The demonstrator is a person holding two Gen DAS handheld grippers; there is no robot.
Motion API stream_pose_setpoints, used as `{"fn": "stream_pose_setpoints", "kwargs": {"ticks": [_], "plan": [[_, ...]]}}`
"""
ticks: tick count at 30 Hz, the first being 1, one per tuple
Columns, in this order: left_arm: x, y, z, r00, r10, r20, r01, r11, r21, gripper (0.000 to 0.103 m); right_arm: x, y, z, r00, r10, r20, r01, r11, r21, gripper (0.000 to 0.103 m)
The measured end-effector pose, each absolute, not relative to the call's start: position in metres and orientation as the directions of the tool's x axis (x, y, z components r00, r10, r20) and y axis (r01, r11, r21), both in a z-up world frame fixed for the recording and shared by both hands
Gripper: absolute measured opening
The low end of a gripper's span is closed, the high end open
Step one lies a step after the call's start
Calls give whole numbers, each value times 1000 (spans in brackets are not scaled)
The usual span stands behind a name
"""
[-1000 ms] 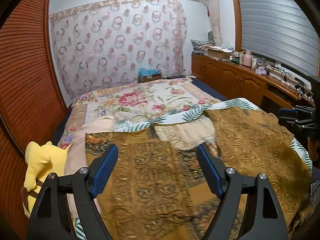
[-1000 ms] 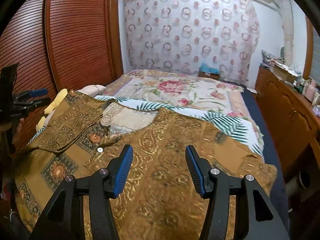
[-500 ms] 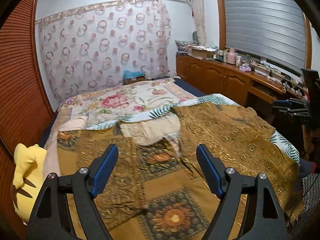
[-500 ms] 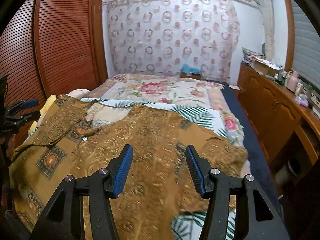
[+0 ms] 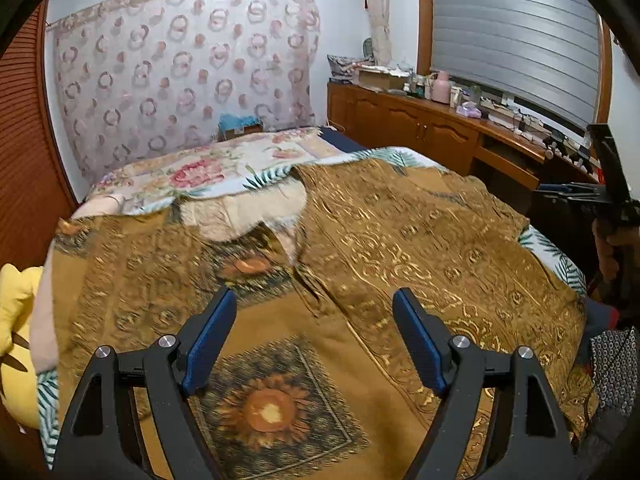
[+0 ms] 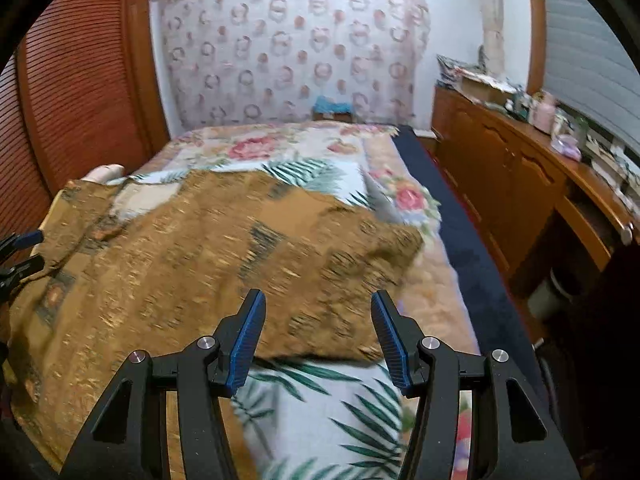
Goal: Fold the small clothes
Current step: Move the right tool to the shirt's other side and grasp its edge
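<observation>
A brown and gold patterned shirt (image 5: 400, 248) lies spread front-up across the bed, collar toward the far side; it also shows in the right wrist view (image 6: 180, 264). My left gripper (image 5: 314, 336) is open and empty above the shirt's lower front, near a sunflower square (image 5: 268, 404). My right gripper (image 6: 318, 338) is open and empty above the shirt's right sleeve edge (image 6: 360, 256), where a palm-leaf sheet (image 6: 328, 412) shows. The right gripper also appears at the right edge of the left wrist view (image 5: 568, 194), and the left gripper at the left edge of the right wrist view (image 6: 18, 252).
The bed has a floral quilt (image 5: 208, 164) at the far end. A yellow plush toy (image 5: 16, 320) lies at the bed's left side by a wooden slatted door (image 6: 72, 92). A long wooden cabinet (image 6: 520, 176) with clutter runs along the right wall.
Both grippers have pulled back toward the near side of the bed. The right gripper has shifted right, now over the sleeve edge and bare sheet. Both stay open.
</observation>
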State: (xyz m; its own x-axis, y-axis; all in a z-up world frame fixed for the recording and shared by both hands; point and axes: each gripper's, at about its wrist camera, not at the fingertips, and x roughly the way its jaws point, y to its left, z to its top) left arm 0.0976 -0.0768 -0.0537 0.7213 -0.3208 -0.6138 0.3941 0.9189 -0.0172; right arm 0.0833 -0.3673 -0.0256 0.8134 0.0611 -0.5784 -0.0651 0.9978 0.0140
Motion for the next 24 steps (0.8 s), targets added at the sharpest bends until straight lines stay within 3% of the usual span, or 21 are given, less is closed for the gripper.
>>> {"fn": "stream_pose_setpoints", "kwargs": {"ticks": [16, 24], "plan": [[82, -92, -72, 690, -347, -636, 405, 912, -58, 81, 134, -387, -35, 726, 114, -678, -3, 987, 162, 57], [79, -93, -76, 686, -351, -637, 411, 910, -59, 81, 129, -393, -38, 722, 73, -688, -5, 995, 101, 57]]}}
